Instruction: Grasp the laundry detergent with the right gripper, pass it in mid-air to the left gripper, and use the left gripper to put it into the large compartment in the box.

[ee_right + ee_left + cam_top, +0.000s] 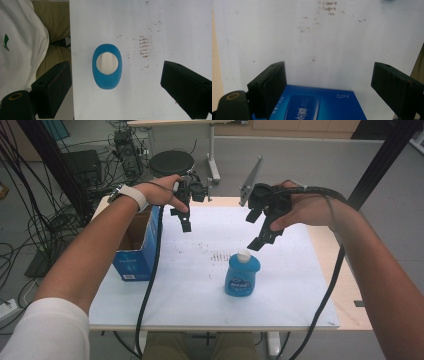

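A blue bottle (242,275) with a white cap stands upright near the middle of the white table (300,285). My right gripper (255,231) hovers above and just behind it, open, nothing held. In the right gripper view the bottle (107,66) shows from straight above, well below my open right gripper (116,85). An open blue cardboard box (137,247) sits at the table's left edge. My left gripper (182,220) hangs open beside the box's far right corner. The left gripper view has the box's printed side (319,105) low between the wide jaws of the left gripper (329,82).
Brown smudges (215,254) mark the white sheet behind the bottle. A black round stool (171,162) and a table leg stand beyond the far edge. Cables (50,220) crowd the floor at left. The person's white shirt (20,50) is at the near edge.
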